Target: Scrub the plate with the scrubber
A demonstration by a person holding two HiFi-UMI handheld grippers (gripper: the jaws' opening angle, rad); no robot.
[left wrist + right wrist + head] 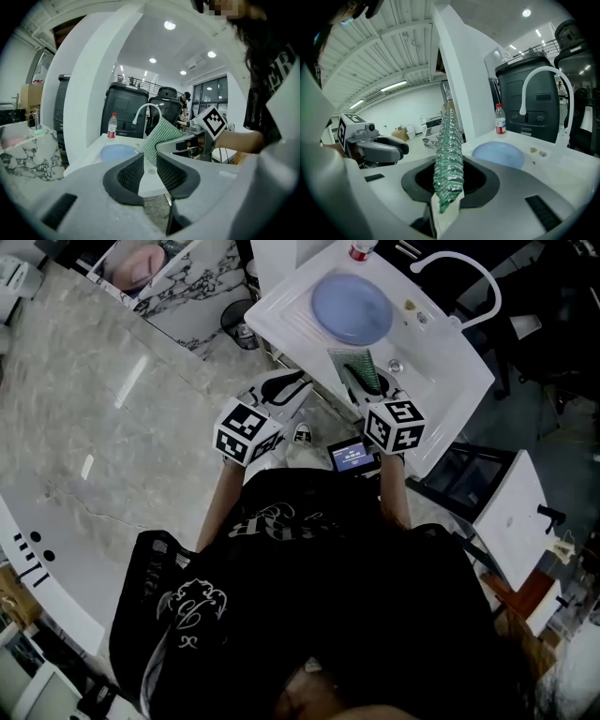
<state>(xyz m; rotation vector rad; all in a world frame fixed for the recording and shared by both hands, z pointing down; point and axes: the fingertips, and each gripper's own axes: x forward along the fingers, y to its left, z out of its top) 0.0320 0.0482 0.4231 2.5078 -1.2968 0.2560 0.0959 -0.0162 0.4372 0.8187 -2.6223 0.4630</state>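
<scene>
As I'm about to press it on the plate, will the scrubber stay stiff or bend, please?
The scrubber is a thin sheet standing upright from the right gripper without drooping, so it probably has some stiffness, yet would likely flex when pressed flat. Its coarse green mesh should grip rather than slide on the smooth blue plate.

In your head view the top border cuts off the bottle at the far edge of the sink. Your right gripper hides the lower end of the scrubber.
</scene>
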